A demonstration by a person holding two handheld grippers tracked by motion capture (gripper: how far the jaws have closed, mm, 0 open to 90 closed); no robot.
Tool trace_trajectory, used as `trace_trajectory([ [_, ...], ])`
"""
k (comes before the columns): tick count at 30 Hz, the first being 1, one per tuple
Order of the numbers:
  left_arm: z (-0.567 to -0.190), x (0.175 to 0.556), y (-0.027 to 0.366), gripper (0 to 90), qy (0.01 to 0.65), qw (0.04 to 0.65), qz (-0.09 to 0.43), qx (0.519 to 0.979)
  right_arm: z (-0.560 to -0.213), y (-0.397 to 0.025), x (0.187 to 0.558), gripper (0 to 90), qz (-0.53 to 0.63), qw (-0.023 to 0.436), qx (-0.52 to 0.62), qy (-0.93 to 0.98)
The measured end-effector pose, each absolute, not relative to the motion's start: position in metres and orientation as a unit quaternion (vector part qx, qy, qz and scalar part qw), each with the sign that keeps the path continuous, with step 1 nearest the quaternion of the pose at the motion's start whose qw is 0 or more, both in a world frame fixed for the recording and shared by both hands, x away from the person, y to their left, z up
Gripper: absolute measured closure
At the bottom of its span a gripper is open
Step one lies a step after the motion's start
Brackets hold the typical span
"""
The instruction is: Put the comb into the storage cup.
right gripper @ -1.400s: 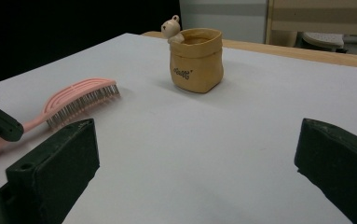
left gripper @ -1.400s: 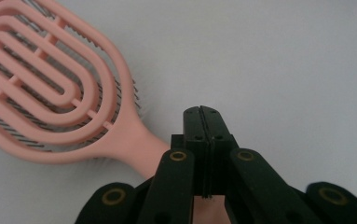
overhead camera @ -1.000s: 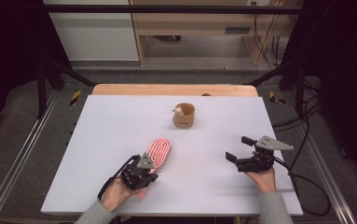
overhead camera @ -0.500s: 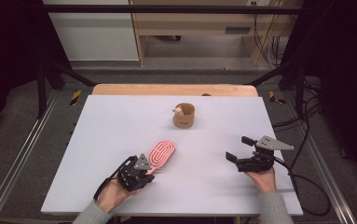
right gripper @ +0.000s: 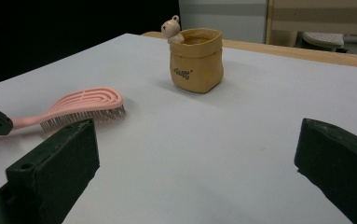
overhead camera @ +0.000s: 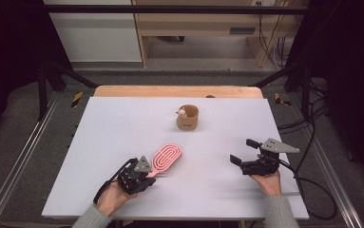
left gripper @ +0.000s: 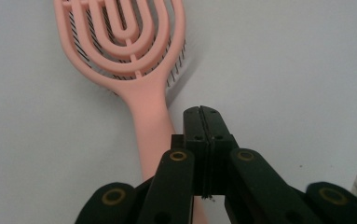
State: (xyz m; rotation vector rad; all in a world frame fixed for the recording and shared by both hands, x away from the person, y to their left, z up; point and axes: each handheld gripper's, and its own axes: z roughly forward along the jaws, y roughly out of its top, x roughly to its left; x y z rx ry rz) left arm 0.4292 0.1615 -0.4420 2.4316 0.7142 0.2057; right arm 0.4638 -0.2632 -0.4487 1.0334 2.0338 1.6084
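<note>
A white table [overhead camera: 122, 123] stands in a dark room, with a wooden bench and cables behind it. A pink hairbrush [overhead camera: 166, 157] lies near the front left of the table, bristles down, its handle pointing toward the person. The left gripper [left gripper: 201, 116] sits at that handle; in the left gripper view its jaws are pressed flat together with nothing between them, and the handle runs past just beside and under them rather than inside the grip. The right gripper [overhead camera: 244, 151] hovers well apart at the front right, jaws spread wide and holding nothing. A small tan pot [overhead camera: 187, 117] with a little bear figure on its rim stands farther back, near the middle.

The likely trouble lies with the left side. With the jaws closed beside the handle, any forward push would probably shove or spin the brush across the smooth table instead of picking it up. The jaws would need to open and straddle the handle first. A swing toward the pot could also tip it.
</note>
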Motion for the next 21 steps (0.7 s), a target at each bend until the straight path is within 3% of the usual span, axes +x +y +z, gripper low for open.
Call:
trace_trajectory([
  [8, -0.427, 0.429, 0.173, 88.8, 0.290, 0.348, 0.112, 0.885, -0.449, -0.263, 0.464, 0.3, 0.567, 0.175, 0.365, 0.718],
  [11, -0.422, 0.430, 0.178, 83.2, 0.304, 0.369, 0.125, 0.869, -0.449, -0.263, 0.464, 0.3, 0.567, 0.175, 0.365, 0.718],
  [21, -0.419, 0.436, 0.188, 46.1, 0.351, 0.384, 0.144, 0.842, -0.449, -0.263, 0.464, 0.3, 0.566, 0.174, 0.365, 0.719],
])
